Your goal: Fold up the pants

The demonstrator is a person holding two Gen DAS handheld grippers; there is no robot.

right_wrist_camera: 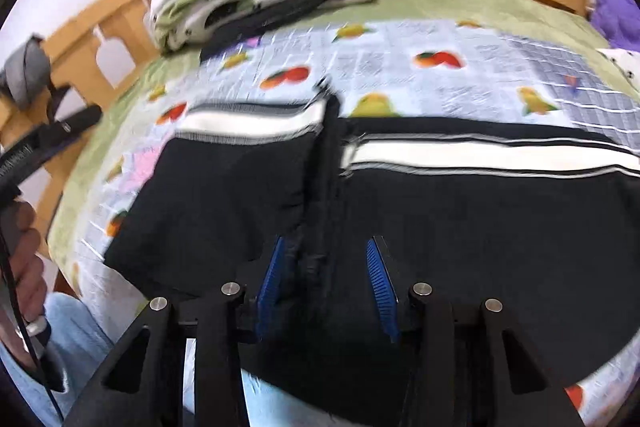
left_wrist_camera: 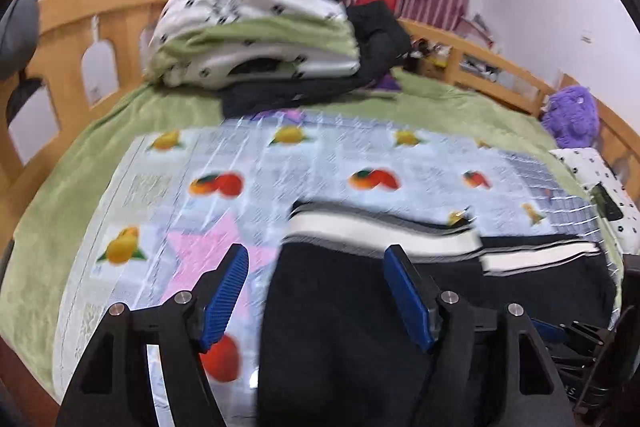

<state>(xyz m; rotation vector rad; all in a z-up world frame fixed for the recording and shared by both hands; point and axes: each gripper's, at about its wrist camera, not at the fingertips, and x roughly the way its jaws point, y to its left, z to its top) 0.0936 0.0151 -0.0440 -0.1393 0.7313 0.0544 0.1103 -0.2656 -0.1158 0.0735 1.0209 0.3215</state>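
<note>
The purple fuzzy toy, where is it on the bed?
In the left wrist view the purple fuzzy toy sits at the far right edge of the bed, against the wooden bed rail, just beyond a white spotted cloth.

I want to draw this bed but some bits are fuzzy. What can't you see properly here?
- Pants: near end cut off by the right wrist view's bottom edge and the right hand-held gripper.
- Fruit-print sheet: printed writing smeared by motion blur, left wrist view.
- Items behind the bed rail: too small, left wrist view.
- Purple plush toy: blurred at the edge.
</note>
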